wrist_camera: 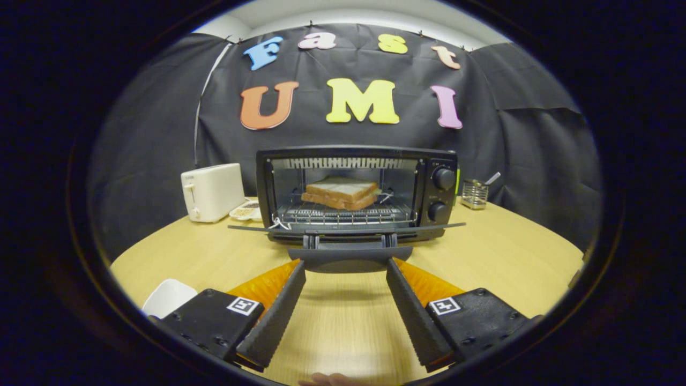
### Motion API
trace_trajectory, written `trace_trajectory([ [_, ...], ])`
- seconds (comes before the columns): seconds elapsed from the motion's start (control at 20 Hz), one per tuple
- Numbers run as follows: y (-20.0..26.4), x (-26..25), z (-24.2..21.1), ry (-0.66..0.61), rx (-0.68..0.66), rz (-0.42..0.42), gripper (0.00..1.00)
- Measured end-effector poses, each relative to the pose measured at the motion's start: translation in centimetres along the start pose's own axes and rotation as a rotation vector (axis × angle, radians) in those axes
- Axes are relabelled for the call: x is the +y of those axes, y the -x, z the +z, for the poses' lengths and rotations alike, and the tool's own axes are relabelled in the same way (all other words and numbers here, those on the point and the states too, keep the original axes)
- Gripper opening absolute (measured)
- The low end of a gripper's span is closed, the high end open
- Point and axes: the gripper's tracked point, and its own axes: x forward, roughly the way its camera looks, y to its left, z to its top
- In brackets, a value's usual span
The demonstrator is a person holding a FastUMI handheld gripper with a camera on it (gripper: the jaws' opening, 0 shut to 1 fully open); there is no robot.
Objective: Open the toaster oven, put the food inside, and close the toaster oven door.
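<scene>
Black toaster oven (356, 190) ahead of my fingers, door (348, 229) dropped flat open, its handle (349, 255) nearest me. Sandwich (341, 193) lies on the wire rack (343, 214) inside.

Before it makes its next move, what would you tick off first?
1. Food inside: sandwich sits on the rack in the oven. Ok.
2. Door shut: it lies folded down, open. Not ok.
3. Gripper placed: its open fingers reach the door handle, one at each end. Ok.
4. Fingers free: nothing held between them. Ok.
5. Door's swing path: nothing seen sticking out past the rack. Ok.
6. Whether the fingertips touch the handle: cannot tell.
</scene>
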Motion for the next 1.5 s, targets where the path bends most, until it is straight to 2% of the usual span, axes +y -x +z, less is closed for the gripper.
trace_trajectory([
  [0.3, -0.3, 0.6, 2.9, 0.072, -0.054, -0.007, 0.99],
  [0.75, -2.6, 2.6, 9.0, 0.051, -0.108, 0.019, 1.0],
  [1.2, -5.7, 3.5, 11.4, 0.118, -0.149, 0.023, 1.0],
  [1.3, -4.5, 4.7, 12.0, 0.086, -0.158, 0.05, 1.0],
  [1.5, -2.1, 5.5, 14.2, 0.095, -0.22, 0.052, 1.0],
])
